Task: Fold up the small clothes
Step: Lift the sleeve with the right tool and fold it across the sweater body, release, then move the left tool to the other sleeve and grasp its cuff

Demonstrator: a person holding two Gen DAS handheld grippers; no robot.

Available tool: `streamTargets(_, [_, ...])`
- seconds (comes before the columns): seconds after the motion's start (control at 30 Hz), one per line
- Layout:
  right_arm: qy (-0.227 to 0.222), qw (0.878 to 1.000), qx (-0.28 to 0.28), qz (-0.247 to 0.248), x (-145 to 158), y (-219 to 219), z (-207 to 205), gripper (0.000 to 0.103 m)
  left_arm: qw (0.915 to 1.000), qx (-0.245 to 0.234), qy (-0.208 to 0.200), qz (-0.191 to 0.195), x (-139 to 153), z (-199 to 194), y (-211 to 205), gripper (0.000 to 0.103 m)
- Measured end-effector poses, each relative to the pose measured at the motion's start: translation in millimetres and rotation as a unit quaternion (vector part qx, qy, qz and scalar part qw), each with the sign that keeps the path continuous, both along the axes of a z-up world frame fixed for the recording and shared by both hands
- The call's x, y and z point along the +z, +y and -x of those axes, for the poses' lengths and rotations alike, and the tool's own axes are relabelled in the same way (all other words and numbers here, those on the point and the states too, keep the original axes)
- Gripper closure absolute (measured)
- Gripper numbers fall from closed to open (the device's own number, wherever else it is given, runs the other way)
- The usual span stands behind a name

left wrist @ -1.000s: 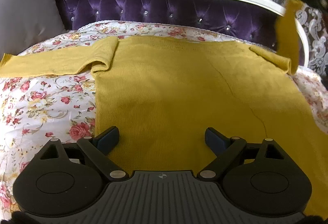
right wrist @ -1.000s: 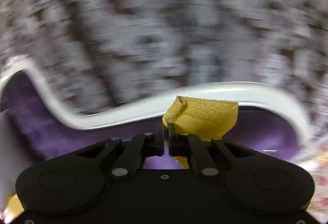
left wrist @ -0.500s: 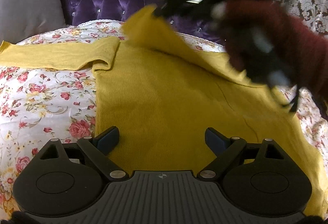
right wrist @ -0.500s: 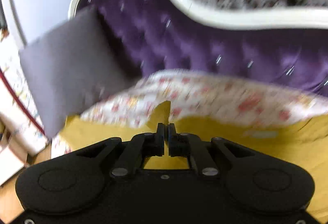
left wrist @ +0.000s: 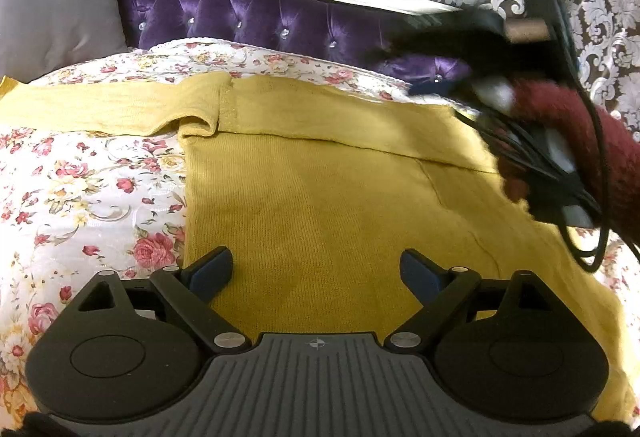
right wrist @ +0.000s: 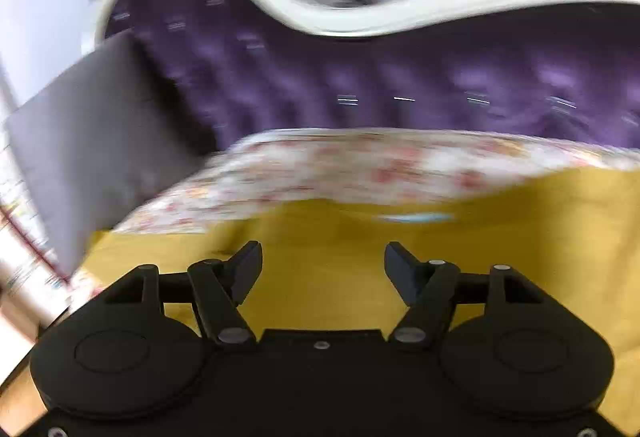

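Lying flat on the floral bedspread (left wrist: pixel 92 189), the mustard sweater (left wrist: pixel 320 205) fills the centre of the left wrist view, one sleeve stretched to the left edge. At the bottom, the left gripper (left wrist: pixel 316 271) hovers over its hem, jaws wide apart and empty. Blurred, the right gripper (right wrist: pixel 323 261) is opening above the yellow knit, nothing between its fingers.

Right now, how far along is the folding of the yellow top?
Done: one sleeve lies folded across the yellow top. In hand: the right tool is opening with no cloth between its fingers; the left tool hovers open. Left: the other sleeve still stretches over the floral bedspread, body unfolded.
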State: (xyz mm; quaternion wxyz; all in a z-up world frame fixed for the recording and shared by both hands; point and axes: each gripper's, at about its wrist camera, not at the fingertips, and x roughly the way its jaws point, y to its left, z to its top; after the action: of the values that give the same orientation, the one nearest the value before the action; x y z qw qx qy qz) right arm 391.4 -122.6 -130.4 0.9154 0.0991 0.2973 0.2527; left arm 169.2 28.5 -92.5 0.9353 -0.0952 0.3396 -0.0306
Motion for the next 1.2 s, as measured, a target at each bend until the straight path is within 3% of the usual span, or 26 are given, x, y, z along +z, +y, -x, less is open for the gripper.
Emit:
streamTargets(0.23, [0.023, 0.987, -0.148, 0.06, -23, -88, -8, 0.033, 0.9999, 0.0, 0.004, -0.011, 1, -2, -5, 0.012])
streamTargets(0.33, [0.028, 0.979, -0.179, 0.097, -34, -104, -8, 0.036, 0.9998, -0.001, 0.006, -0.018, 0, -3, -8, 0.012])
streamTargets(0.4, [0.015, 0.978, -0.173, 0.114, -38, -104, -4, 0.04, 0.9997, -0.001, 0.008, -0.023, -1, -5, -11, 0.012])
streamTargets(0.57, [-0.021, 0.972, -0.169, 0.162, -31, -80, 13, 0.036, 0.9989, -0.002, 0.015, -0.045, -2, -8, -17, 0.012])
streamTargets(0.7, [-0.047, 0.979, -0.143, 0.14, -20, -58, 47, 0.016, 0.9988, -0.001, 0.017, -0.045, -2, -8, -17, 0.011])
streamTargets(0.83, [-0.033, 0.984, -0.115, 0.13, -26, -32, 75, 0.009, 0.9999, -0.003, 0.013, -0.01, 4, -6, -4, 0.012])
streamTargets(0.93, [-0.011, 0.988, -0.099, 0.115, -35, -22, 95, 0.006, 0.9998, -0.002, 0.013, -0.012, 10, -6, 8, 0.012])
streamTargets(1.2, [0.006, 0.986, -0.089, 0.138, -54, -13, 118, 0.003, 0.9974, 0.072, -0.009, -0.005, 30, -22, 83, 0.012])
